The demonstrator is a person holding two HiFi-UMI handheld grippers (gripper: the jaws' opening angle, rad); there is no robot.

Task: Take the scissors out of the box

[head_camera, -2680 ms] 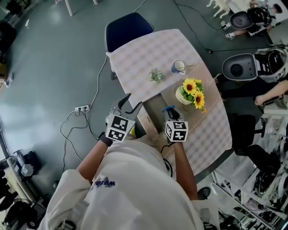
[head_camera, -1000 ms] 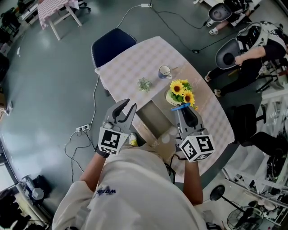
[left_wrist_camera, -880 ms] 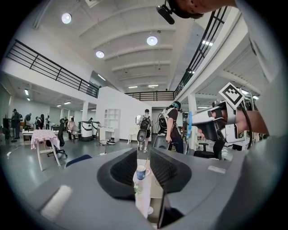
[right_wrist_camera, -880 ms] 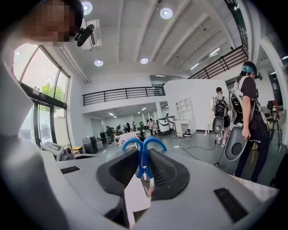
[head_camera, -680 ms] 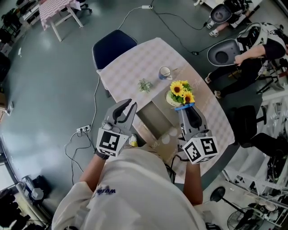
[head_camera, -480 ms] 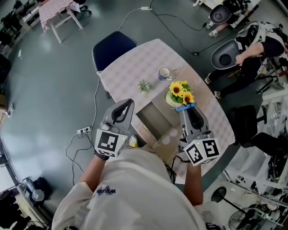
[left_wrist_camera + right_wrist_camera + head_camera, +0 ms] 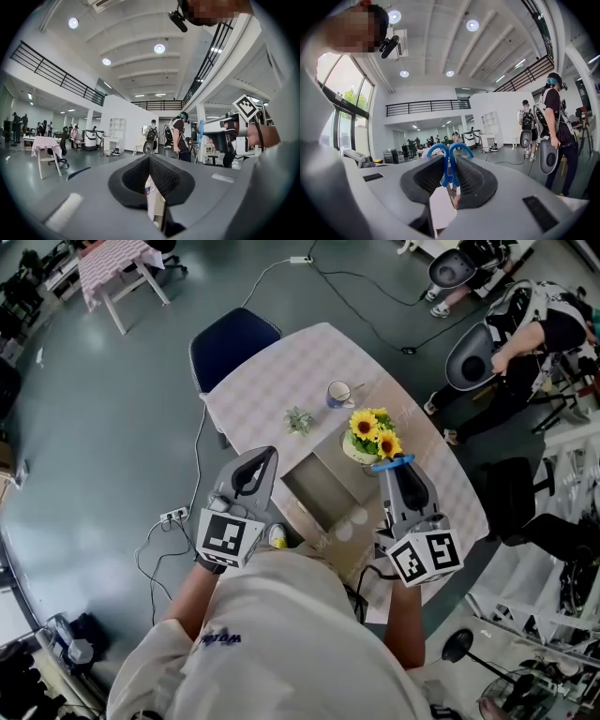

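1. The right gripper is clamped on the blue-handled scissors, whose finger loops stick out past its jaws. The scissors are outside the box, held up just right of it.
2. The left gripper has just closed its jaws together on nothing, left of the box.
3. Beyond the box, on the checked table, stand sunflowers, a small plant and a cup.

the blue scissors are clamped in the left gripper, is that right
Not quite. The blue scissors are clamped in the right gripper, not the left; the right gripper view shows them between its jaws. The left gripper is shut with nothing in it.
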